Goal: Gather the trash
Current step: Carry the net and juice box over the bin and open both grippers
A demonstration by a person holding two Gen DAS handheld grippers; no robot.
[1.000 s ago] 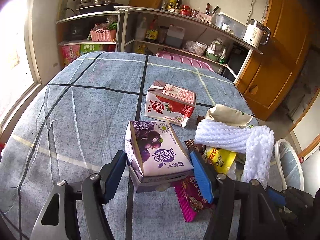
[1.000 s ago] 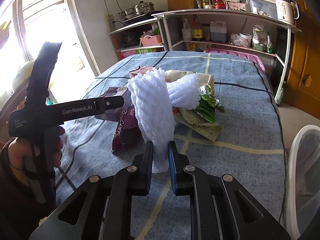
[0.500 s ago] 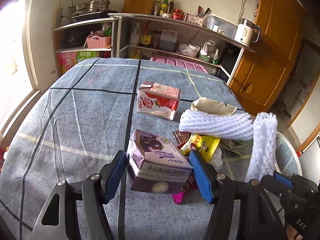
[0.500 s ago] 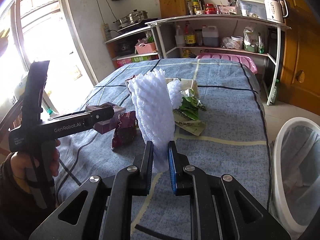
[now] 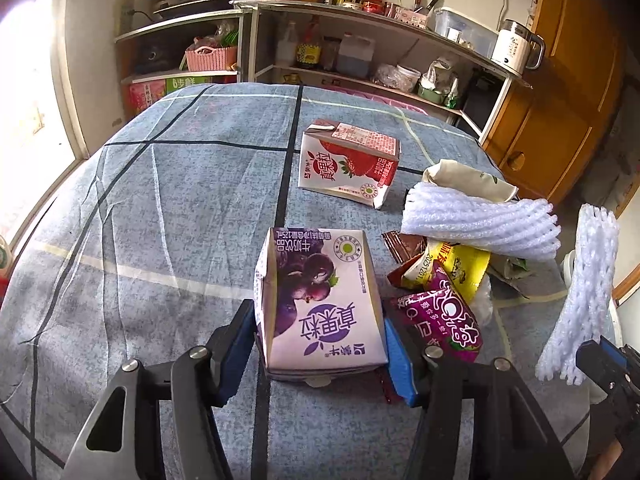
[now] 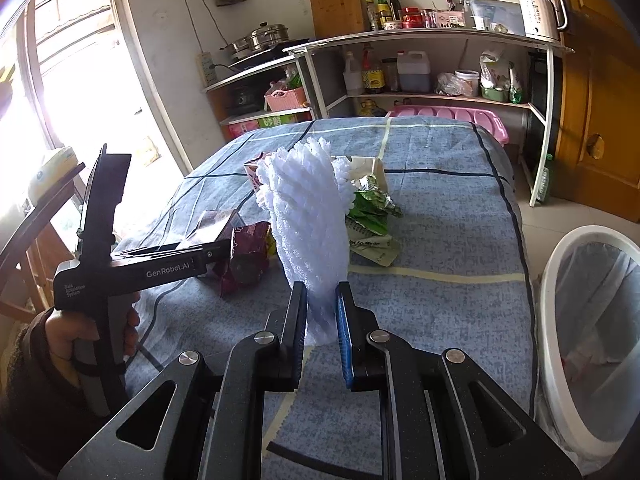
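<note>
My left gripper (image 5: 320, 344) is shut on a purple grape milk carton (image 5: 320, 304) and holds it over the blue checked table (image 5: 160, 208). My right gripper (image 6: 322, 320) is shut on a white foam fruit net (image 6: 308, 220), held upright above the table; it also shows in the left wrist view (image 5: 580, 292). A red strawberry carton (image 5: 348, 164) lies further back. A second foam net (image 5: 480, 220), a cream bag (image 5: 468, 176) and several snack wrappers (image 5: 444, 308) lie in a pile at the right. A white trash bin (image 6: 592, 336) stands right of the table.
Shelves (image 5: 360, 40) with bottles, pots and a kettle stand behind the table. A wooden door (image 5: 568, 92) is at the right. A bright window (image 6: 72, 80) is at the left. A pink crate (image 6: 448, 116) sits behind the table's far edge.
Both grippers have pulled back from the pile with their loads. The foam net has come further toward the bin side, and the purple carton has tipped so its printed face shows again.
</note>
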